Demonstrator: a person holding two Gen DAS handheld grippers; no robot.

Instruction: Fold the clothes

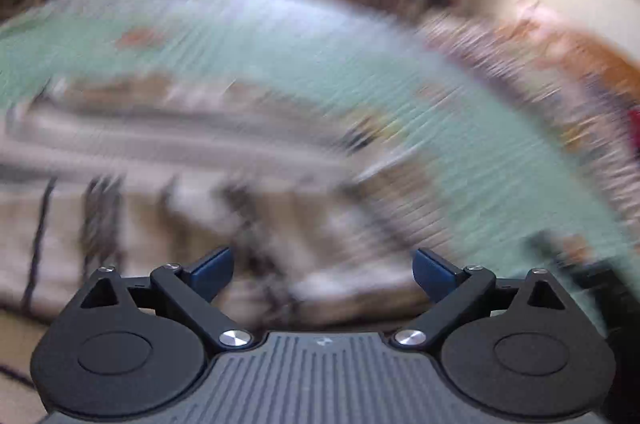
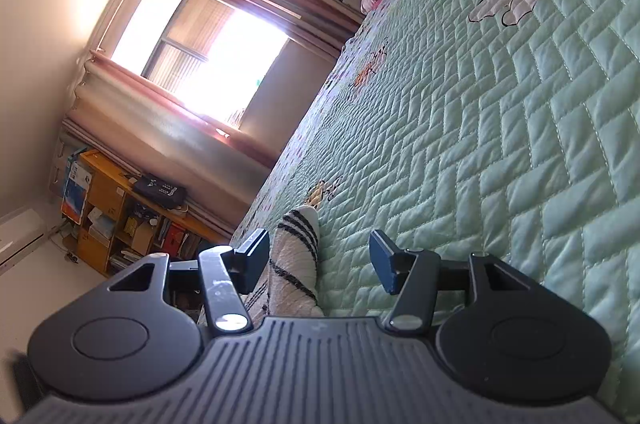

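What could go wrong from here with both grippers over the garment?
The right gripper has open jaws, and the white black-striped garment sits beside one pad, unpinched; closing now may catch only an edge or miss. The left gripper is open and empty, and its view is blurred, so aiming at the fabric is unreliable.

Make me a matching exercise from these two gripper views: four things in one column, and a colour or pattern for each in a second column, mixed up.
Things
1. quilt
2. curtains
3. knitted garment
4. shelf unit

Descriptions
A. white with black stripes
B. pale green, with bees
C. orange-brown wood
D. pink

Pairs: 1-B, 2-D, 3-A, 4-C
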